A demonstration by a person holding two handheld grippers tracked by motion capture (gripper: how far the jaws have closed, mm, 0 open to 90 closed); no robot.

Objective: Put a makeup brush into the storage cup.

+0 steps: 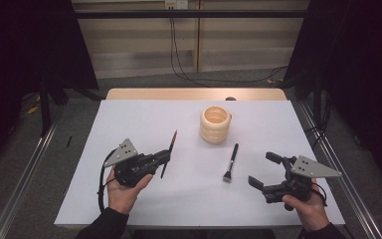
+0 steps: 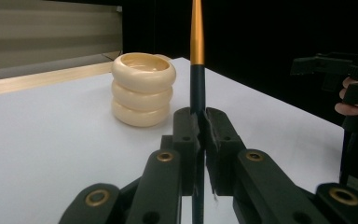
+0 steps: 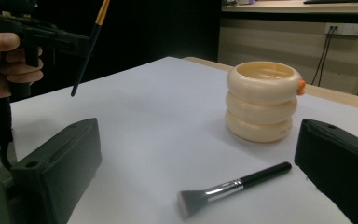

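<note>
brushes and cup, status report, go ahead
Left gripper shut on thin brush, lifted off table. Right gripper open, low beside flat brush lying on table. Cream cup upright, nothing blocking it.

Slender brush (image 2: 196,70) cut off at top edge, tip unseen; lower handle hidden between jaws.

The person's left hand (image 1: 123,191) gripped the black two-jaw left gripper (image 1: 166,157) low over the table's left half, its jaws pressed together and pointing right. The right hand (image 1: 306,206) held the black two-jaw right gripper (image 1: 264,169) near the table's right front edge, jaws spread wide apart and aimed leftward. Both dark-sleeved forearms entered from below
</note>
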